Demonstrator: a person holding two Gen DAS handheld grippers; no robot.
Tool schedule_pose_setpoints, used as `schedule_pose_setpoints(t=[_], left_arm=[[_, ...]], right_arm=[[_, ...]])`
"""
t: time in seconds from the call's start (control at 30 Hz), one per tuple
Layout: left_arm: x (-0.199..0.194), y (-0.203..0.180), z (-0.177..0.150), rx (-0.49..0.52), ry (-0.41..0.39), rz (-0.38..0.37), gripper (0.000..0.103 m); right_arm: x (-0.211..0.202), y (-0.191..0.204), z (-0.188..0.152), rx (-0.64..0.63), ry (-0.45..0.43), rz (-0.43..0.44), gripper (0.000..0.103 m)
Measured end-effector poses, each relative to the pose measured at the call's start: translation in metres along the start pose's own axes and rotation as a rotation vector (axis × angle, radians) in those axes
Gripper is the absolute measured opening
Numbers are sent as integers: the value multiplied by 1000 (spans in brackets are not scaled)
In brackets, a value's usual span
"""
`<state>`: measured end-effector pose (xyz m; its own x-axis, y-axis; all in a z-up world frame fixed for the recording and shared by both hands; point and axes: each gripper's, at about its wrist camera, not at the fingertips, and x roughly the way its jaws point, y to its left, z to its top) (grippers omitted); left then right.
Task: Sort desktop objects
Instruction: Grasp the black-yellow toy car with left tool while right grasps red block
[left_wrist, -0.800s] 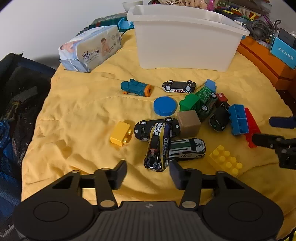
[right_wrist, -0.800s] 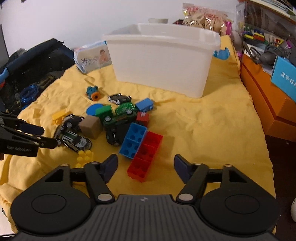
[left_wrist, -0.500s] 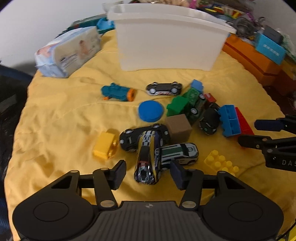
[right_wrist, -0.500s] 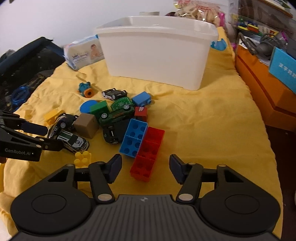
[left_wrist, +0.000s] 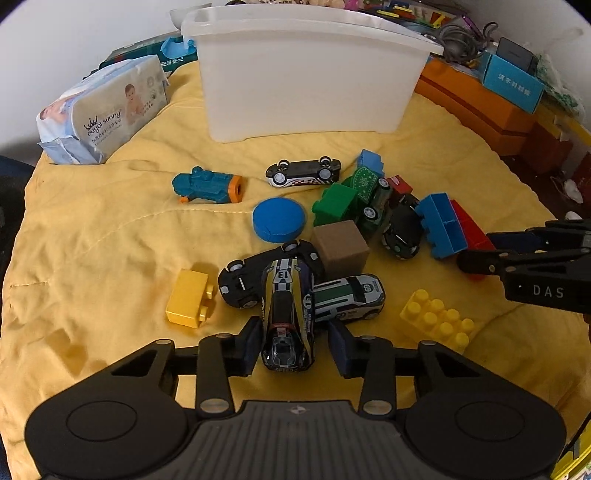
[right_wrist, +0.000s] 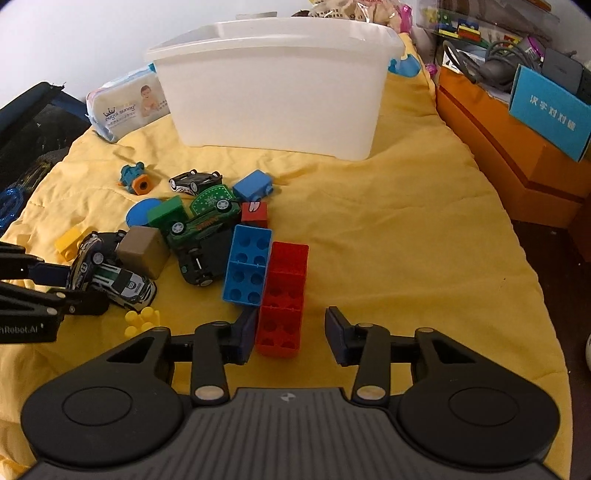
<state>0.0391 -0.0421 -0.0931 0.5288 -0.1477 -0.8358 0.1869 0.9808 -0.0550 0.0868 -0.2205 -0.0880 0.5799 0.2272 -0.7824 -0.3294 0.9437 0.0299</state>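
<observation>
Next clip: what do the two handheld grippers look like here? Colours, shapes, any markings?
Both are matte black. The left gripper and right gripper each have dark navy finger pads on slim linkage arms with brass-coloured pivot pins, two round housings and a ribbed grey centre plate with a small logo. Side lettering reads "DAS" on the right, "nRobot.AI" on the left.

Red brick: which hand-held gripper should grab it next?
Right. The right hand-held gripper is open with the red brick end already between its fingers. The left hand-held gripper straddles the number 13 car.
</observation>
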Motion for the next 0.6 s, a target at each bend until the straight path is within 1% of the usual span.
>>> schedule_pose_setpoints(t=[0.03,0.07,0.1,0.17,0.3,0.37,0.4,0.43,0.47,0.53,0.6], left_arm=[[0,0,0,-1,0,-2,45],[1,-1,1,3,-1,0,45],[1,-2,1,8,-1,2,43],[-2,-2,1,13,-5,-9,33],[-14,0,-1,-28,-29,-17,33],[-16,2,-2,-46,-30,-16,34],[-13,3,-2,-55,-14,-13,39],[-8,3,-2,-69,19,-7,42],[-6,4,-2,-77,25,-4,42],[-6,4,-1,-80,-8,2,34],[-5,4,2,-85,-4,0,33]], right_arm=[[1,0,0,0,5,7,27],[1,0,0,4,5,13,27],[0,-1,-1,9,0,10,27],[-4,-3,-1,16,-2,21,27],[-14,-6,-3,-5,-26,35,27],[-16,-7,-5,-13,-24,44,27],[-16,-8,-5,-15,-22,47,27],[-16,-9,-5,-17,-21,51,27],[-16,-9,-6,-19,-21,51,27],[-16,-10,-5,-22,-20,56,27],[-17,-11,-3,-30,-26,61,27]])
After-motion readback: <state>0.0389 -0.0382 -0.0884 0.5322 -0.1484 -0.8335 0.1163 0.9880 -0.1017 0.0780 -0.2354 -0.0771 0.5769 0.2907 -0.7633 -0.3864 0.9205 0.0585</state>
